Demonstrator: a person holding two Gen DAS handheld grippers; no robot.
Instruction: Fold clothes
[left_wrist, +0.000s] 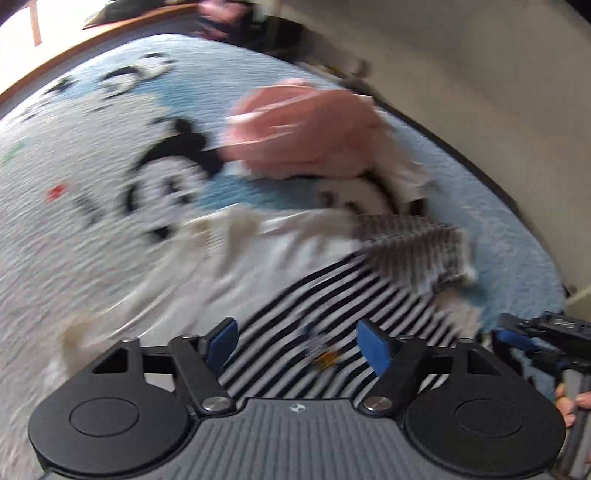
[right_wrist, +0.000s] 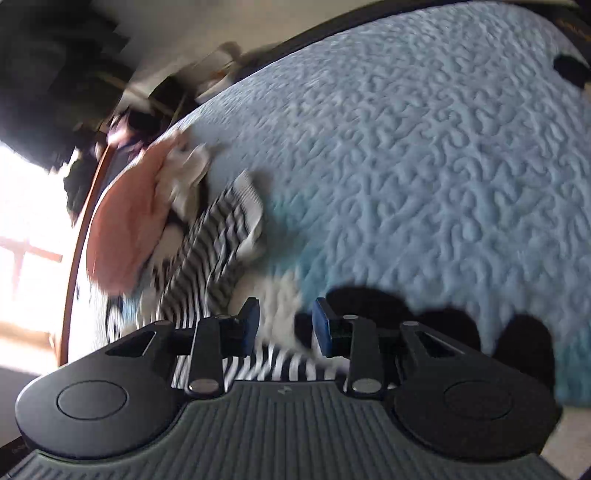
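Observation:
A black-and-white striped garment (left_wrist: 332, 306) lies on the bed, with a small orange print on it. My left gripper (left_wrist: 295, 347) hovers above it, jaws open, nothing between the blue pads (left_wrist: 373, 347). A white garment (left_wrist: 229, 266) spreads to its left. A pink garment (left_wrist: 295, 136) sits beyond, on a pale piece. In the right wrist view the striped garment (right_wrist: 218, 251) stretches away to the left, and my right gripper (right_wrist: 284, 325) stands open over its near edge, empty. The pink garment (right_wrist: 125, 225) lies further left. My right gripper (left_wrist: 532, 343) also shows at the left view's right edge.
The bed cover is light blue, textured (right_wrist: 424, 166), with panda pictures (left_wrist: 166, 181). A wooden bed rim (left_wrist: 55, 70) curves along the far side by a bright window. A pale wall (left_wrist: 480, 74) runs beside the bed. A hand (left_wrist: 576, 402) grips the right tool.

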